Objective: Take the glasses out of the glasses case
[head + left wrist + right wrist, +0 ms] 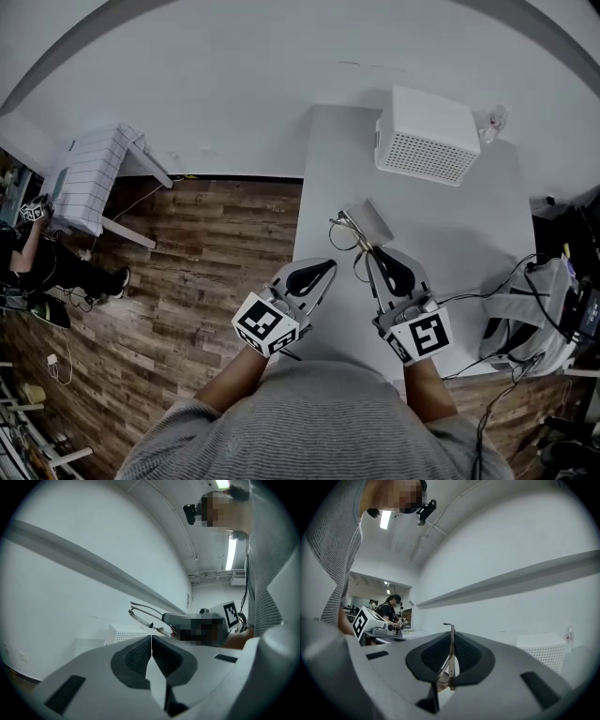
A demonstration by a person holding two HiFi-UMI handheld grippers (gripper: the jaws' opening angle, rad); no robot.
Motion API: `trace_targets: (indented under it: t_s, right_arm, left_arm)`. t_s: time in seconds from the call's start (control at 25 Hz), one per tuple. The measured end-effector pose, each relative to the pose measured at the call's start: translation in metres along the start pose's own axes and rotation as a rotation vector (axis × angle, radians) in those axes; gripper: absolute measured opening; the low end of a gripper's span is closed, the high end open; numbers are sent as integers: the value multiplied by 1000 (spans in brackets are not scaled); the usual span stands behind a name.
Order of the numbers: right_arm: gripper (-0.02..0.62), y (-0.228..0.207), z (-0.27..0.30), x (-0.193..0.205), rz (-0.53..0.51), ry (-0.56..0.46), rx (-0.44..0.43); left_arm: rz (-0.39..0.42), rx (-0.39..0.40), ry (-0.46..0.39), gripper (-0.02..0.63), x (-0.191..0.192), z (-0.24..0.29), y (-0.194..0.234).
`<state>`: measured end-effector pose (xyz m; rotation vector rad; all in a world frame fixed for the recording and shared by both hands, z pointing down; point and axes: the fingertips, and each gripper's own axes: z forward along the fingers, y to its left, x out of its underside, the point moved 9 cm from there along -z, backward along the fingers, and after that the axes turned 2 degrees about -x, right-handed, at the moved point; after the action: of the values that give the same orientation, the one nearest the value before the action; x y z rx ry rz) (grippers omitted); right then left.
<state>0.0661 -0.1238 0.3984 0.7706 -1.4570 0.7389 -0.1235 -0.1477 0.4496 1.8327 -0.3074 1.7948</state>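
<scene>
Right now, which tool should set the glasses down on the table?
Right. The right tool is shut on the glasses above the table, near the case; the left tool is shut and empty.

A white perforated plastic box (427, 134) stands at the pale grey tabletop's (469, 225) far end; a white gridded rack (89, 173) stands on the brown wood-plank floor (206, 272).

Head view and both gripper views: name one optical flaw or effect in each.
Head view: fisheye bends the wall ledge into an arc. Left gripper view: black round vignette, though the glasses stay sharp. Right gripper view: the ceiling light glares.
</scene>
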Motion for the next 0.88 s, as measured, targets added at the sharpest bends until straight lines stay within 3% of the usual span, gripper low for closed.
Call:
trace_targets:
  t_s: [0.88]
  right_arm:
    - [31, -3, 4, -1, 3, -8, -3]
  left_arm:
    - [-2, 9, 7, 14, 1, 3, 0]
